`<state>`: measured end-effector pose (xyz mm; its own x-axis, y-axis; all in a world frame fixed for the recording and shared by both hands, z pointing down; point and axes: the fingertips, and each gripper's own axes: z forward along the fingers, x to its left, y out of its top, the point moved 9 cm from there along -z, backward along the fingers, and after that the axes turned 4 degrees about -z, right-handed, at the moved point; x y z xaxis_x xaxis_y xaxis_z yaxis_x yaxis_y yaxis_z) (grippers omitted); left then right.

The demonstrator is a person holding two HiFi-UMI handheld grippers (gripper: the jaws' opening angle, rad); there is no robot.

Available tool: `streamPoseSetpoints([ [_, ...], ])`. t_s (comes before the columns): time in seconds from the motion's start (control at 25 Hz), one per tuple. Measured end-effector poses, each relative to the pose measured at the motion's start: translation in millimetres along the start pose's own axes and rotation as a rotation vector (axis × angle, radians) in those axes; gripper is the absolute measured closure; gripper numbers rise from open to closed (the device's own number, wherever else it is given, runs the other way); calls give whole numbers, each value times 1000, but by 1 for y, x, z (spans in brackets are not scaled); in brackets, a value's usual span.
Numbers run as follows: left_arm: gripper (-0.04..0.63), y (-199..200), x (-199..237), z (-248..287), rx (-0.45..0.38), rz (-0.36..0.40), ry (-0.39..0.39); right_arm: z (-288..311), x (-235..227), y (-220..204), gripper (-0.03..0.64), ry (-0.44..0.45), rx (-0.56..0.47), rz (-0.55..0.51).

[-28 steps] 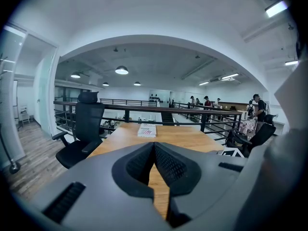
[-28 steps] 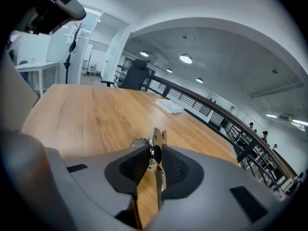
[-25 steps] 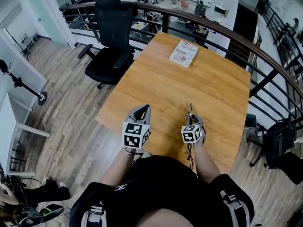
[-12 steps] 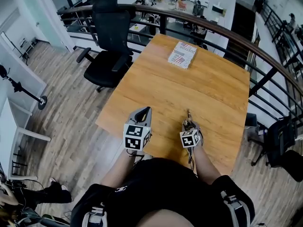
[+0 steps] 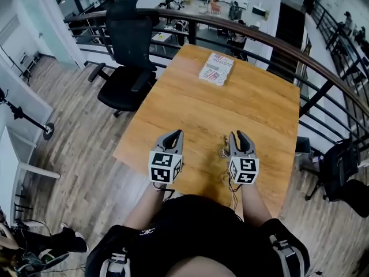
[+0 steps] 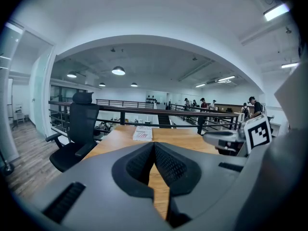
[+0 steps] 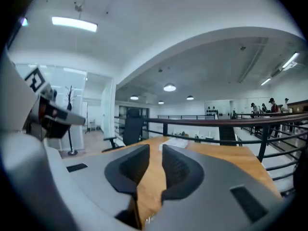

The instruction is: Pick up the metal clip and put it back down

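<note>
Far left of the table (image 5: pixel 259 114) stands a black office chair (image 5: pixel 130 45), clear of the work area. The left gripper (image 5: pixel 173 136) hovers over the near edge of the table with its jaws brought together at the tips and nothing between them; it plays no part at this stage. A printed booklet (image 5: pixel 216 69) lies at the far end of the table, well apart from both grippers. The metal clip (image 5: pixel 222 152) rests on the wooden surface just beside the left side of the right gripper (image 5: pixel 240 138), outside its jaws (it is too small in the head view to make out its shape). The right gripper's jaws stand apart and are closing, with only bare tabletop visible between them in the right gripper view. Handling judgement: the clip is probably light, stiff and smooth, so it may skate on the wood or twist out of a shallow pinch. Recommended hold: bring the jaws down astride the clip's body, close across its widest flat faces, and avoid any thin wire part. With the clip on the table and out of the jaws, the task appears either complete or ready for another pick.
</note>
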<state>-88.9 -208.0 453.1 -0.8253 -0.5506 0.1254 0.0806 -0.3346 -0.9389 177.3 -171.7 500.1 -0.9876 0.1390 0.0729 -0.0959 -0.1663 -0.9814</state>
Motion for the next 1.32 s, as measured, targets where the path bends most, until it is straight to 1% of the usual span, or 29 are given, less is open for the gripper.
streamPoseSetpoints([
  [0.08,583,2,-1,3,-7,1,-3,-11,-11,25,600,-26,-81,22],
  [0.16,583,3,-3,6,-9,1,-7,-19,-20,42,601,-52,-125,19],
  [0.24,583,2,-4,9,-7,2,-12,-24,-27,51,603,-83,-140,0],
  [0.6,583,4,-9,14,-4,12,-33,-26,-36,52,604,-135,-99,4],
  [1.12,583,6,-1,19,4,22,-50,-19,-30,52,603,-144,-109,-2],
  [1.32,583,4,0,21,4,24,-58,-18,-34,49,603,-148,-107,27],
])
